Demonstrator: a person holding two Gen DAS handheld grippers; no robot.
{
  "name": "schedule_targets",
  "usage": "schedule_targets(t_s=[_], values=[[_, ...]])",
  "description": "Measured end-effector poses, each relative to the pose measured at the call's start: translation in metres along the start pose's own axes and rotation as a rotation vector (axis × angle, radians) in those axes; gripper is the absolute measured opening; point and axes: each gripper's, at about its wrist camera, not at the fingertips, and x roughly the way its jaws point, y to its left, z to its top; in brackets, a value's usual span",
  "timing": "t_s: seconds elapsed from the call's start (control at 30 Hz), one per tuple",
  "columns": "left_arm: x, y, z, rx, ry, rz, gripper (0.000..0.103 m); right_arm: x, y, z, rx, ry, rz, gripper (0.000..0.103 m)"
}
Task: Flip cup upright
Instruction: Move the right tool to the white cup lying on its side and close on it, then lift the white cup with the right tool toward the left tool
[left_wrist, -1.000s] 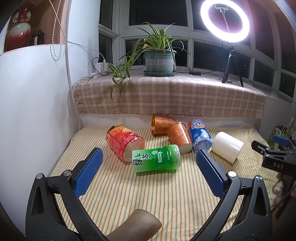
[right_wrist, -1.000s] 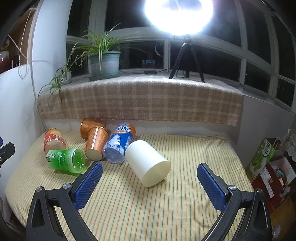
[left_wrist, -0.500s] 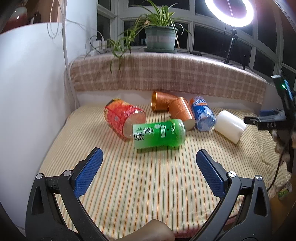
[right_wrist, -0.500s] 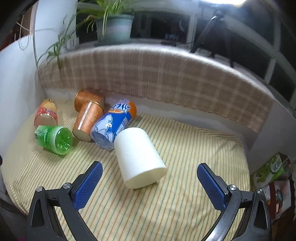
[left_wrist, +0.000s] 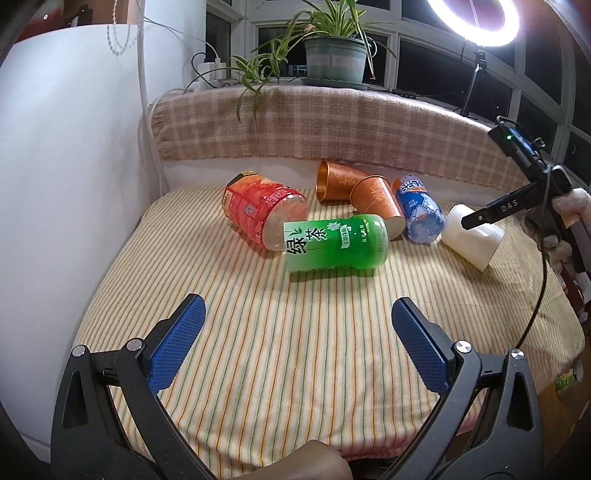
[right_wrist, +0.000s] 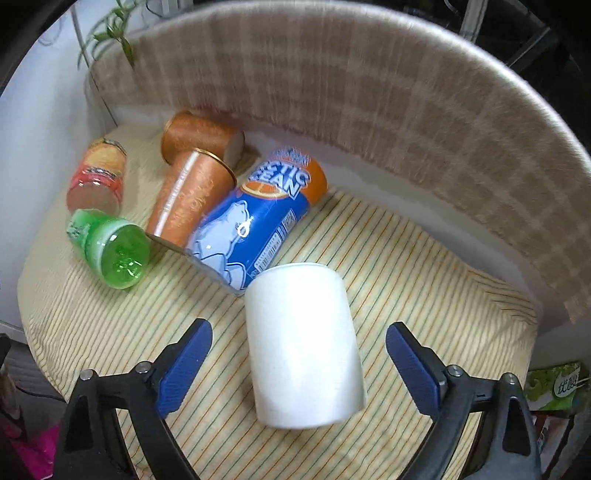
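Several cups lie on their sides on a striped cloth. A white cup (right_wrist: 304, 343) lies between the open jaws of my right gripper (right_wrist: 299, 350), which hovers over it; it also shows in the left wrist view (left_wrist: 476, 240). Beside it lie a blue-orange cup (right_wrist: 258, 218), two copper cups (right_wrist: 188, 195) (right_wrist: 201, 136), a green cup (right_wrist: 114, 251) and a red cup (right_wrist: 98, 177). My left gripper (left_wrist: 295, 332) is open and empty, in front of the green cup (left_wrist: 334, 243), well short of it.
A checked blanket (left_wrist: 332, 125) covers the ledge behind the cups, with a potted plant (left_wrist: 334, 55) and a ring light (left_wrist: 476, 18) on it. A white wall (left_wrist: 66, 166) stands at the left. The cloth's front edge drops off near my grippers.
My right gripper has moved forward and down over the white cup, which now lies between its jaws. My left gripper has tilted down slightly; the cups have not moved.
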Motion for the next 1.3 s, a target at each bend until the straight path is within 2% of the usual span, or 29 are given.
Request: schedule_targets(t_s=[0.2,0.37,0.83,1.0,1.3], values=[[0.001,0.004,0.001,-0.010,0.004,0.006,0.102,0.017,-0.003,0.006,-0.016,0.060,-0.005,0.089],[0.001,0.005,0.001,-0.009,0.004,0.007,0.102,0.033,-0.001,0.008,-0.038,0.111,0.016,0.076],[0.000,0.001,0.004,0.007,-0.001,0.006,0.102,0.017,0.026,-0.017,-0.142,0.075,-0.012,0.076],[0.001,-0.002,0.004,0.011,0.000,0.006,0.102,-0.004,0.050,-0.032,-0.246,0.031,0.019,0.076],[-0.004,0.003,0.008,0.036,-0.017,0.015,0.102,-0.015,0.123,-0.047,-0.559,-0.008,0.081,0.076]])
